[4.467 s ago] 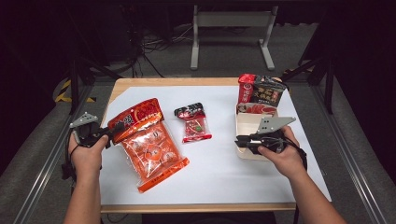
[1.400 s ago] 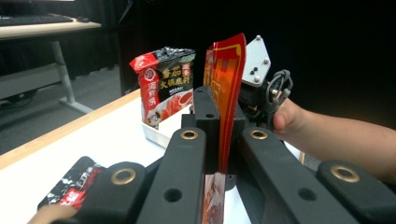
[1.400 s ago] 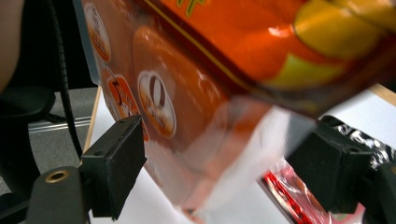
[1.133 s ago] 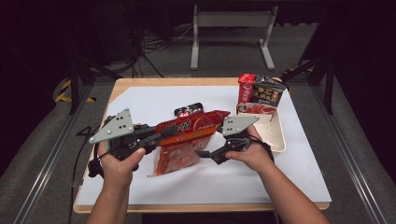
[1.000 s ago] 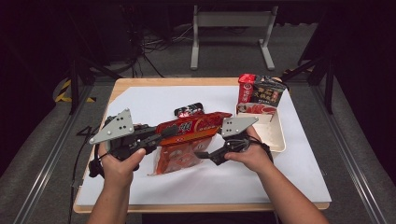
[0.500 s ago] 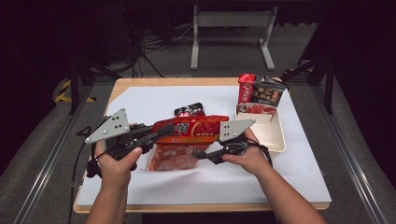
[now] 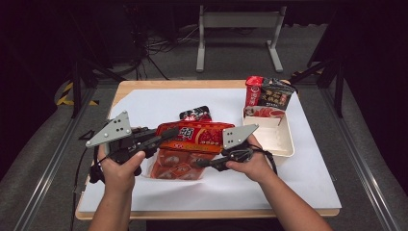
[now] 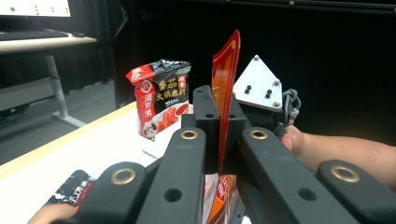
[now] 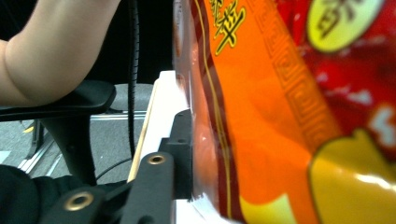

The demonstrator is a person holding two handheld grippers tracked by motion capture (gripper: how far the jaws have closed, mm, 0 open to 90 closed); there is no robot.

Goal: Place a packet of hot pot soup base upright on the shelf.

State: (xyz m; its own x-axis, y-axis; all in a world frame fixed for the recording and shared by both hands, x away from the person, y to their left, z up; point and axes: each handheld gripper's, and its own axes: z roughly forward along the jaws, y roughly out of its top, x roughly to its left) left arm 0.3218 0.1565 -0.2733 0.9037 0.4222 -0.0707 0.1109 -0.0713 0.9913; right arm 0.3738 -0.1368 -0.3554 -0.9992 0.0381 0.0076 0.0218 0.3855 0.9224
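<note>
The left gripper (image 7: pixel 163 136) is holding the red snack bag (image 7: pixel 199 137) above the bench (image 7: pixel 159 85), its fingers (image 8: pixel 205 109) clamped together on the bag's left edge. The right gripper (image 7: pixel 204 162) is at the bag's lower right side, its fingers (image 9: pixel 182 154) having just been closing with the bag's film between them, one pressing against it.

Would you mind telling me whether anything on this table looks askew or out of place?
The big red snack bag is not lying flat: it is held off the white sheet between the left tongs and the right tongs, sagging. A small dark packet lies loose behind it. Nothing looks spilled or torn.
</note>
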